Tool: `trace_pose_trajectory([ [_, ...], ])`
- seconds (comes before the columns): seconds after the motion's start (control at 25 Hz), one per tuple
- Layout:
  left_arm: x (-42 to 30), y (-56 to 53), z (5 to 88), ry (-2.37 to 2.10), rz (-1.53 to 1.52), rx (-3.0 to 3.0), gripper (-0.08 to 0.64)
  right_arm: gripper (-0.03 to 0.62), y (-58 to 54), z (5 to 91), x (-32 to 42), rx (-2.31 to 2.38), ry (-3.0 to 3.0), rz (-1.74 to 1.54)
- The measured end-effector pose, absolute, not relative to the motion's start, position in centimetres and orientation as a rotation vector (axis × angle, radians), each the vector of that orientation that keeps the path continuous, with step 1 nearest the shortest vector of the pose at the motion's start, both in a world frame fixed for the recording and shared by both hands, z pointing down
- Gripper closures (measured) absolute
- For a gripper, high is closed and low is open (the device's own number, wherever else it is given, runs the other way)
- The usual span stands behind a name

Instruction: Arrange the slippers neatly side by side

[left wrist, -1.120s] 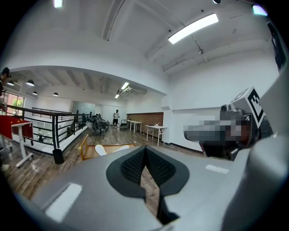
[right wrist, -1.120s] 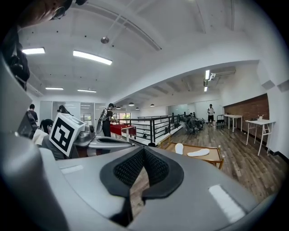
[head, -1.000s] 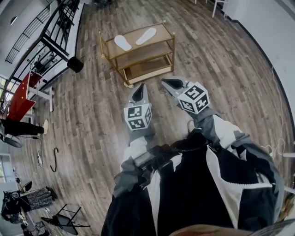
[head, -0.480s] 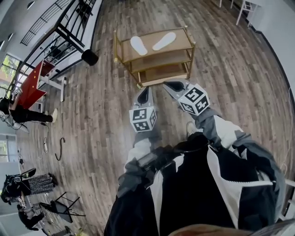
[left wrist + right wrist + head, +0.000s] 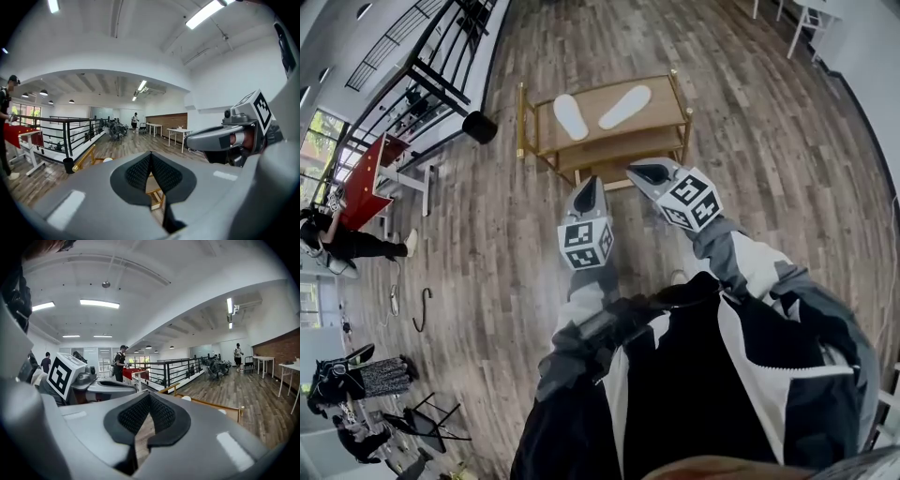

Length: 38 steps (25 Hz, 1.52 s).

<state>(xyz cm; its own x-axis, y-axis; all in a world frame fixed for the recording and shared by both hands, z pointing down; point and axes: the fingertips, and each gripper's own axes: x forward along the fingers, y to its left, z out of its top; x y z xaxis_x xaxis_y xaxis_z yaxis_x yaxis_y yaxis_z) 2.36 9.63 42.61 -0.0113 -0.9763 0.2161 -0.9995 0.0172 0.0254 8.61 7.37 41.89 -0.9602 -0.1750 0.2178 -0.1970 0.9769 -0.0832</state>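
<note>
Hovering nearest the person, the left gripper (image 5: 586, 195) and the right gripper (image 5: 645, 172) each have their jaws pressed together on nothing. Each carries a marker cube (image 5: 584, 243) printed with black-and-white squares. Beyond them, on the wooden floor (image 5: 759, 169), stands a gold-framed three-tier rack (image 5: 679, 94). Two plain white slippers lie apart on its top shelf, the left slipper (image 5: 571, 116) and the right slipper (image 5: 625, 106), splayed in a V that widens away from the person.
</note>
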Motion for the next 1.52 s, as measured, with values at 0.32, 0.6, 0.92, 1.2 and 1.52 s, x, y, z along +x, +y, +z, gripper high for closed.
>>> trace_pose_trajectory([
  [0.32,2.3,5.3,42.8,-2.128,0.194,2.057,0.555,0.588,2.6,42.6,8.8,0.253,-2.913,0.172],
  [0.6,-0.5,1.2,43.3,-2.092,0.163,2.077,0.555,0.589,-1.0,42.8,6.8,0.317,-2.9,0.178],
  [0.92,-7.4,-4.5,42.8,-2.001,0.132,2.169,0.555,0.588,-6.4,41.5,1.5,0.495,-2.891,0.173],
  [1.2,-12.8,-8.4,41.6,-1.927,0.17,2.278,0.555,0.588,-9.7,41.1,-3.8,0.637,-2.89,0.212],
  [1.52,-17.8,-9.9,44.2,-1.853,0.161,2.299,0.555,0.588,-11.5,43.4,-8.1,0.72,-2.829,0.249],
])
